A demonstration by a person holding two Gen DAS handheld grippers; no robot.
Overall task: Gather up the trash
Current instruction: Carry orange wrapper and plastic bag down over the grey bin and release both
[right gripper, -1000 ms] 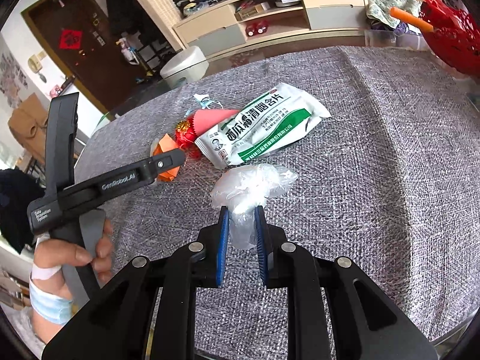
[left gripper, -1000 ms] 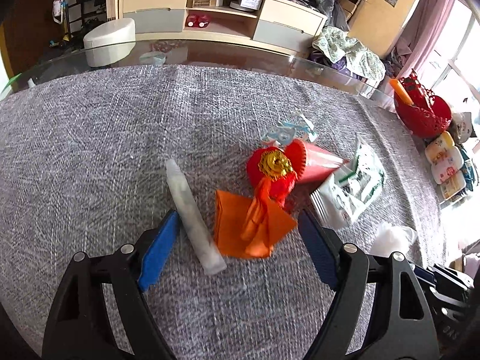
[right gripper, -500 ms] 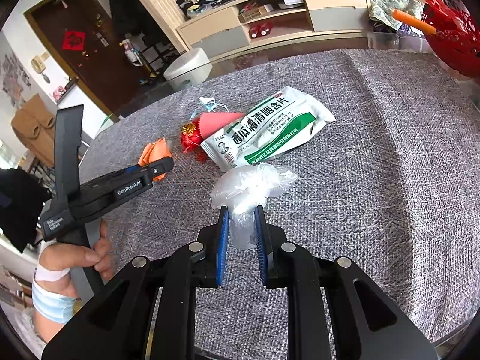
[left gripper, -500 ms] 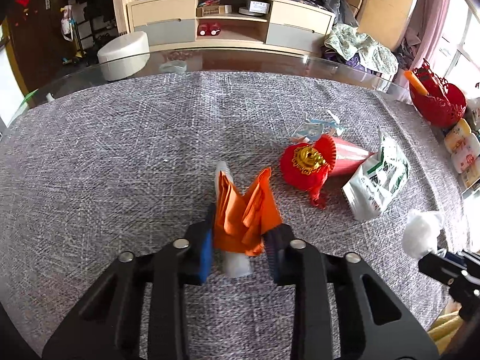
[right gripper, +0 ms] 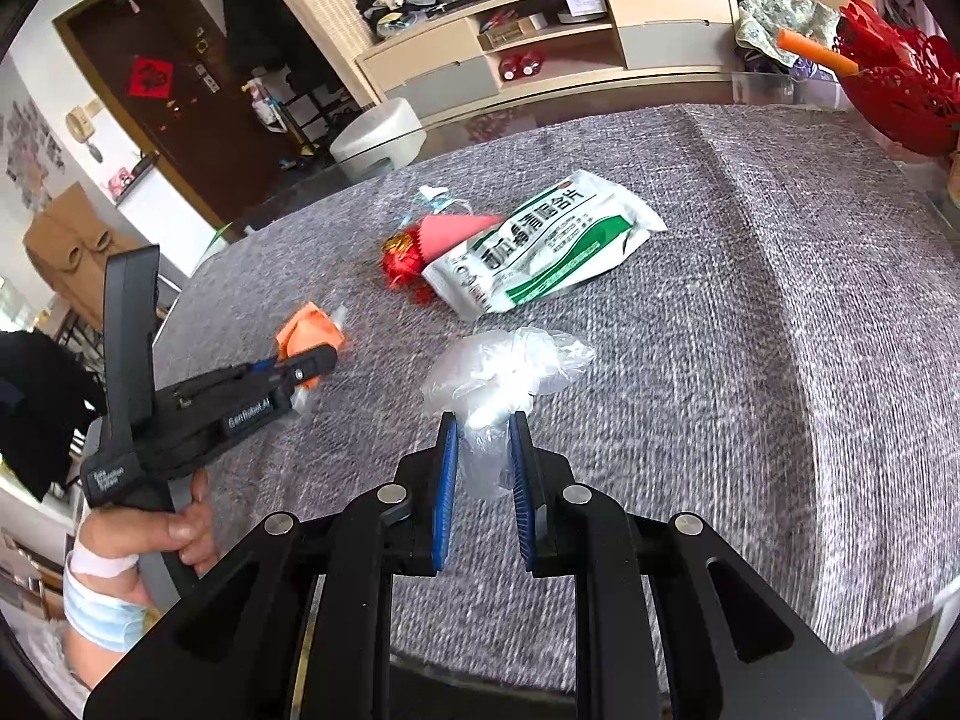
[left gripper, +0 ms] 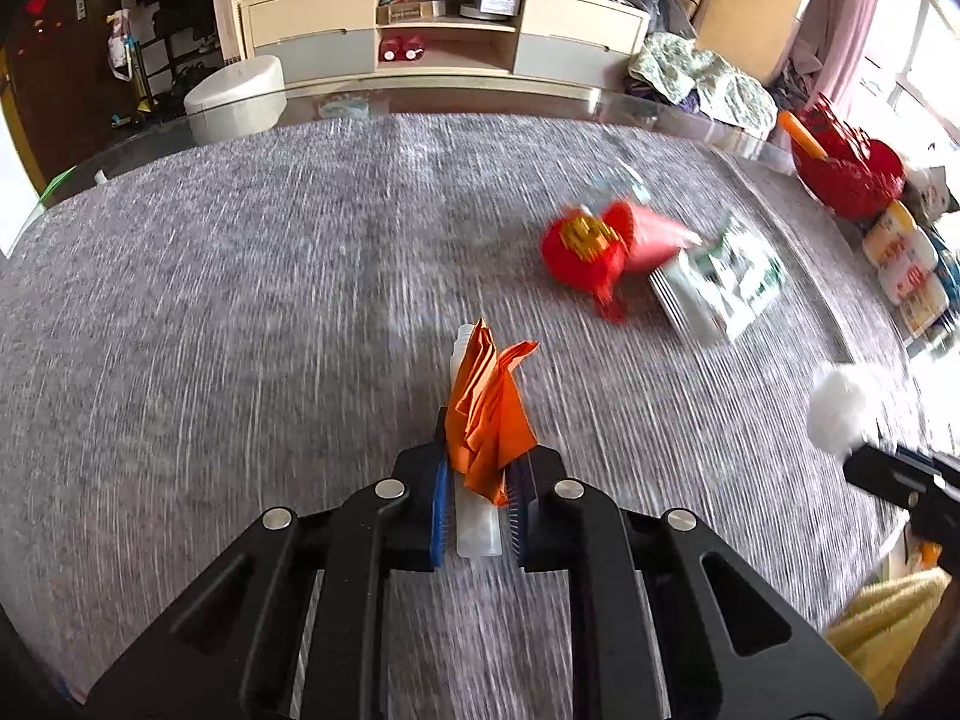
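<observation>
A: What does the left gripper (left gripper: 478,483) have?

B: It is clenched on an orange paper scrap (left gripper: 489,414) together with a clear plastic tube (left gripper: 477,525), low in the centre of the left wrist view, above the grey tablecloth (left gripper: 240,312).

A: And the right gripper (right gripper: 483,450)?

B: Its blue pads pinch the neck of a crumpled clear plastic bag (right gripper: 504,372), mid-frame in the right wrist view.

A: What trash lies loose?

B: A green-and-white sachet (right gripper: 540,246) sits upper centre in that view, touching a red ornament (right gripper: 405,258) and a pink paper cone (right gripper: 456,231) on its left. A red basket (right gripper: 900,96) stands at the upper right.
</observation>
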